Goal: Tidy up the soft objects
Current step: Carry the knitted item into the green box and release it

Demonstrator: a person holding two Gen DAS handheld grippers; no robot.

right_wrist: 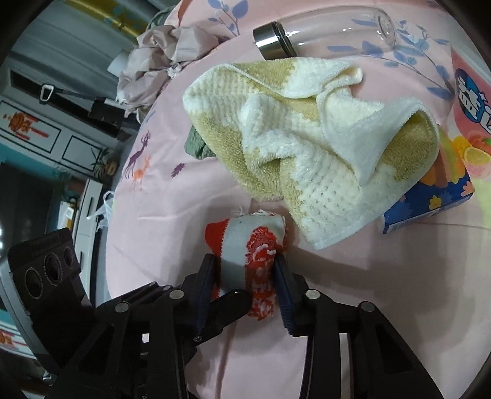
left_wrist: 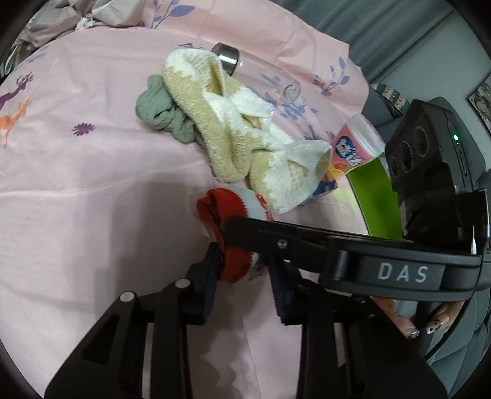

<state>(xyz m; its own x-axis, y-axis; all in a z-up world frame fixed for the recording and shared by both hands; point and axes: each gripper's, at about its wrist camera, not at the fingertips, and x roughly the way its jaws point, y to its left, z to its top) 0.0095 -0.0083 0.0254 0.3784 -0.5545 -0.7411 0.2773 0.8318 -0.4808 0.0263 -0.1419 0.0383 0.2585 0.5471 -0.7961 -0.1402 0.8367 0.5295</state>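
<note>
- Bedsheet [left_wrist: 76, 184]: smooth pink cotton, printed with deer and blue leaf sprigs, spread over the bed that carried everything.
- One red and white sock [right_wrist: 248, 245], knitted and bunched into a fat roll with a frayed edge, lay at the centre of the sheet, at 6 o'clock from the towel.
- One towel [right_wrist: 307, 147], thick waffle-weave terry in cream and tan blocks, lay crumpled and folded over itself.
- One grey-green cloth [left_wrist: 162, 107], crinkled and soft, sat at 9 o'clock of the towel, partly tucked under it.
- One clear glass bottle [right_wrist: 322, 27] with a brushed steel cap lay on its side at 12 o'clock of the towel.
- One printed carton [right_wrist: 429, 196], pink and blue, rested at 3 o'clock, its end under the towel's corner.
- Left claw [left_wrist: 242, 276]: ribbed blue pads drawn in, pinching the sock's red end.
- Right claw [right_wrist: 245, 288]: pads part-way apart, pressed against both sides of the sock roll.
</note>
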